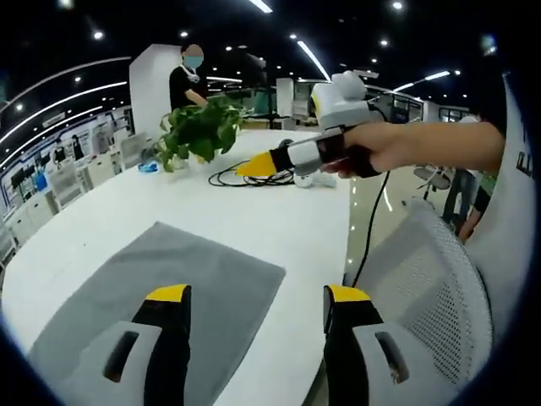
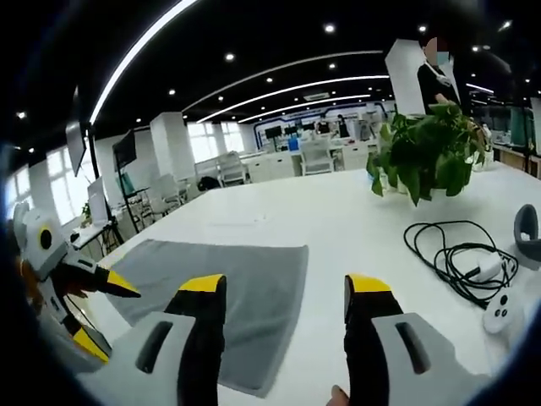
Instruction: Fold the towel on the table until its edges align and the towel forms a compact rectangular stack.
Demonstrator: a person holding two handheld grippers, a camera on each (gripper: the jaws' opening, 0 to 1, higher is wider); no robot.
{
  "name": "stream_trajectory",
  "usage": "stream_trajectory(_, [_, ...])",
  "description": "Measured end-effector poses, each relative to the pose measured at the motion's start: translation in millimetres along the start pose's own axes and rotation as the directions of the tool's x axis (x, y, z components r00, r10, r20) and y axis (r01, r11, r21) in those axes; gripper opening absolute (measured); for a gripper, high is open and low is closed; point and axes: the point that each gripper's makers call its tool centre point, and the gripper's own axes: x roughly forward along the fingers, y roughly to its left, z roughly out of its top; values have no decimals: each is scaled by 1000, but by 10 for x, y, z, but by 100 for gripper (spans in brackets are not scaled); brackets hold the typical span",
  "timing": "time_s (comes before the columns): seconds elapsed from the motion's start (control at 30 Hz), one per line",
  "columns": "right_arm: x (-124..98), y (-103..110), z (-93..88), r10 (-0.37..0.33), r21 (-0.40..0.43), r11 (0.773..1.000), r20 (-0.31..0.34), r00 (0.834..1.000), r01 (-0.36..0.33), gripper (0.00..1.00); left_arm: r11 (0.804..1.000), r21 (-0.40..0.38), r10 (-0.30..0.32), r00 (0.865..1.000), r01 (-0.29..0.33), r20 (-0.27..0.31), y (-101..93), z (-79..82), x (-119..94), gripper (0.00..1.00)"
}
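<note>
Towel first: the flat grey rectangular cloth towel [image 1: 161, 292] lies spread in a single layer on the white table [image 1: 279, 220], near its edge and well short of the green potted plant [image 1: 199, 131]. We judge it soft, light and limp, so it should drape and slide easily on the smooth top; we would pinch it at the corners of one short edge, one corner per tool, to keep the edges level as it folds.

Our left gripper [image 1: 258, 304] hovers above the towel with its yellow-tipped jaws wide apart and nothing between them. Our right gripper [image 2: 283, 292] is likewise wide and empty, above the towel's plant-side edge.

The left gripper view gives us a white mesh chair [image 1: 423, 288] beside the table. The right gripper view adds a white handheld controller [image 2: 500, 311] beside the coiled black cable [image 2: 444, 254], below the plant.
</note>
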Motion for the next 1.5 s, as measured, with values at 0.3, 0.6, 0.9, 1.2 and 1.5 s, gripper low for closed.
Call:
stream_trajectory(0.3, [217, -20, -20, 31, 21, 999, -29, 999, -31, 56, 999, -3, -39, 999, 39, -21, -123, 29, 238, 54])
stream_trajectory(0.6, [457, 16, -52, 82, 62, 995, -59, 995, -78, 54, 999, 9, -48, 996, 49, -71, -269, -58, 484, 53])
stream_trajectory(0.9, [723, -52, -129, 125, 42, 992, -116, 985, -121, 52, 998, 1, -61, 994, 61, -90, -299, -77, 732, 52])
stream_trajectory(1.2, [945, -74, -246, 165, 28, 986, -141, 976, -162, 51, 996, 63, -62, 992, 69, -107, -302, -124, 981, 43])
stream_trajectory(1.5, [1175, -239, -341, 147, 25, 989, -153, 977, -144, 47, 994, 69, -77, 990, 85, -116, -353, -213, 1240, 40])
